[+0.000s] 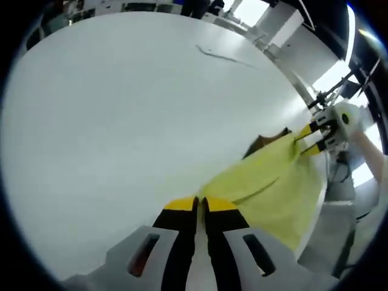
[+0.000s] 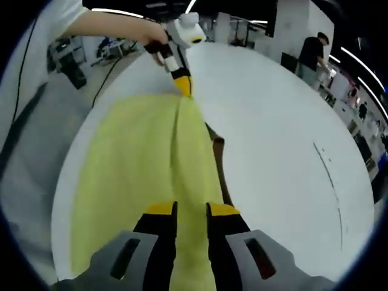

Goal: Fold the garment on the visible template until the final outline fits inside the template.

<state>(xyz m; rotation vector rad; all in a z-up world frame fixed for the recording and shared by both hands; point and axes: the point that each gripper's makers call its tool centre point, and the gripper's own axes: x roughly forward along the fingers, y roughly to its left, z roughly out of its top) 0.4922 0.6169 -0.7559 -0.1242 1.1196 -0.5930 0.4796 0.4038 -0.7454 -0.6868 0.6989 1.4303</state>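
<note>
Table (image 1: 121, 121), white and broad, takes up most of both views, with a thin dark line marked on it (image 2: 330, 176) well away from the cloth. Yellow garment (image 2: 151, 170) lies spread near the table's edge, stretched lengthwise between the two grippers, a raised fold running down its middle; a brown piece (image 2: 218, 151) peeks out from under one long side. In the left gripper view the same garment (image 1: 267, 188) trails off toward the far gripper. Left gripper (image 1: 200, 205): jaws pressed nearly together, pinching one end of the yellow cloth at the tips. Right gripper (image 2: 191, 211): jaws a narrow gap apart with the fold of cloth running up between them, gripped at that end; seen from the left gripper view (image 1: 312, 138), its yellow tips clamp the far corner. A person's hand (image 2: 154, 42) holds the left gripper. Beyond the table, a grey floor, desks and a standing person (image 2: 312, 51) in the background.
</note>
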